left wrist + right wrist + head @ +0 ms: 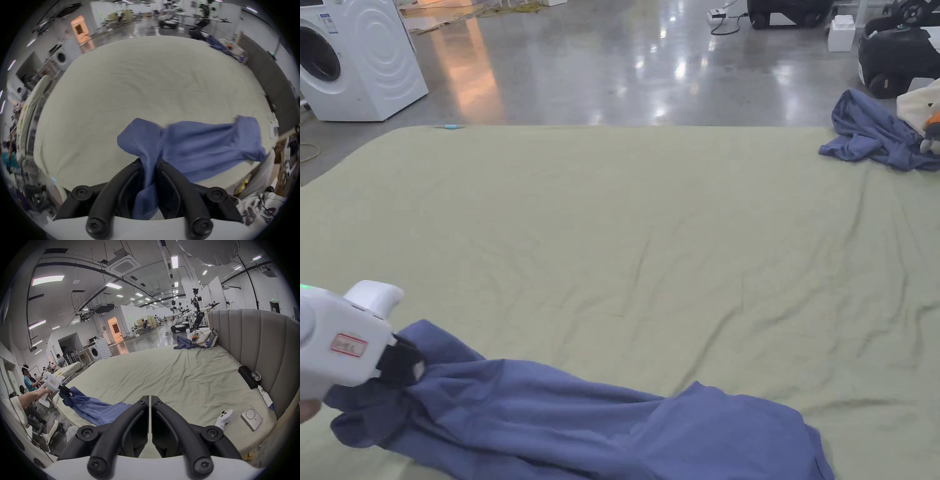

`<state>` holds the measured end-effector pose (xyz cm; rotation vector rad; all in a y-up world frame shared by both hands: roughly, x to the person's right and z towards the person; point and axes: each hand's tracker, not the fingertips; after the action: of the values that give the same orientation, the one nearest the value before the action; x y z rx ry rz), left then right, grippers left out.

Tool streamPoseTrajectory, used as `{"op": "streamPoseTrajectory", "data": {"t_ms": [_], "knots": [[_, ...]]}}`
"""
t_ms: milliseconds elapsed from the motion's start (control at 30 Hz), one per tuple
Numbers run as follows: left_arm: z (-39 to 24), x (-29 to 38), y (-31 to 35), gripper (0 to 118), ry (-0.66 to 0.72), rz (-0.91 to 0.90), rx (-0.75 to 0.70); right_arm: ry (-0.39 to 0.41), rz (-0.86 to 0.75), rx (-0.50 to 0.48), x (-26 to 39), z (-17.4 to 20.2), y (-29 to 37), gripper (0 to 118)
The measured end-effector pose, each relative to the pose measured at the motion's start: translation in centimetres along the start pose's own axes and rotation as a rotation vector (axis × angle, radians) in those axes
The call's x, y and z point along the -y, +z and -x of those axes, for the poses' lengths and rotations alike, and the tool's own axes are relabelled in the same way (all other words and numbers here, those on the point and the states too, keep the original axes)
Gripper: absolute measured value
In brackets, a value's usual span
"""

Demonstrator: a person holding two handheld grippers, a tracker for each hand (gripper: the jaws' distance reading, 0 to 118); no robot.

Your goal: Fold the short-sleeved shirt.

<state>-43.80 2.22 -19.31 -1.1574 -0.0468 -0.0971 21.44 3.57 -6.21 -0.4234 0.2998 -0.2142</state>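
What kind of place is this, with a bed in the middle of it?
Probably a robotics lab or test hall, not a home: the bed stands on a polished concrete floor, with humanoid robots and a washing machine around it.

- Bed (650,206) with a wrinkled pale green sheet and a grey padded headboard (253,344).
- Blue short-sleeved shirt (600,425), near edge.
- Second blue garment (875,134), far corner, beside a white bag (203,337).
- White controller (224,417) and white square device (251,417), near the headboard.
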Motion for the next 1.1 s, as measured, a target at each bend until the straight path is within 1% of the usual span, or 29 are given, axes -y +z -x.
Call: {"op": "streamPoseTrajectory", "data": {"t_ms": [33,67,100,200,233,267,333,400,533,567,600,633,667,733,833,967,1000,1033,1067,1100], "knots": [[-2.0,-0.2,0.0,15,-0.014,0.003,0.039,0.002,0.001,-0.002,0.0,0.1,0.0,4],[-4.2,-0.6,-0.3,15,-0.058,-0.007,0.106,0.005,0.001,-0.003,0.0,0.2,0.0,4],[-5.6,-1.1,-1.1,15,-0.065,0.003,0.142,0.008,0.0,-0.005,0.0,0.2,0.1,4],[-10.7,-2.4,-4.0,15,-0.133,0.04,0.204,0.013,0.002,-0.012,0.1,0.5,0.2,4],[-12.0,-2.7,-4.7,15,-0.139,0.042,0.206,0.015,0.003,-0.01,0.2,0.5,0.3,4],[-11.6,-3.2,-6.5,15,-0.15,0.052,0.219,0.015,0.004,-0.01,0.2,0.5,0.4,4],[-13.6,-3.8,-8.0,15,-0.145,0.06,0.287,0.016,0.004,-0.007,0.3,0.6,0.7,4],[-14.6,-4.4,-9.1,15,-0.142,0.078,0.302,0.017,0.006,0.0,0.3,0.5,0.8,4],[-16.6,-4.8,-10.9,16,-0.182,0.099,0.256,0.014,0.006,0.011,0.3,0.4,1.1,4],[-16.7,-4.9,-11.1,24,-0.17,0.104,0.254,0.015,0.004,0.015,0.3,0.3,1.2,4],[-16.7,-4.8,-11.0,44,-0.126,0.108,0.258,0.014,0.003,0.018,0.2,0.3,1.3,4],[-16.6,-4.8,-10.7,75,-0.088,0.1,0.303,0.014,0.003,0.019,0.2,0.2,1.3,4],[-16.3,-4.7,-10.4,80,-0.049,0.089,0.378,0.013,0.003,0.02,0.2,0.2,1.3,4],[-16.3,-4.4,-8.9,80,0.011,0.06,0.503,0.013,0.005,0.021,0.1,0.2,1.2,4],[-16.1,-4.5,-6.3,80,-0.008,-0.004,0.564,0.017,0.009,0.016,-0.1,0.4,0.8,4],[-14.5,-4.6,-3.6,80,-0.008,-0.083,0.531,0.03,0.021,-0.004,-0.1,1.0,0.1,4],[-13.6,-4.3,-3.1,76,-0.019,-0.114,0.54,0.033,0.025,-0.008,-0.1,1.1,-0.1,4],[-12.9,-4.2,-2.8,53,-0.035,-0.134,0.521,0.037,0.029,-0.011,-0.1,1.3,-0.3,4],[-12.7,-4.0,-2.5,9,-0.042,-0.145,0.464,0.041,0.034,-0.013,-0.1,1.4,-0.4,4],[-12.5,-3.6,-2.6,1,-0.069,-0.191,0.369,0.046,0.036,-0.014,-0.1,1.5,-0.4,4]]}}
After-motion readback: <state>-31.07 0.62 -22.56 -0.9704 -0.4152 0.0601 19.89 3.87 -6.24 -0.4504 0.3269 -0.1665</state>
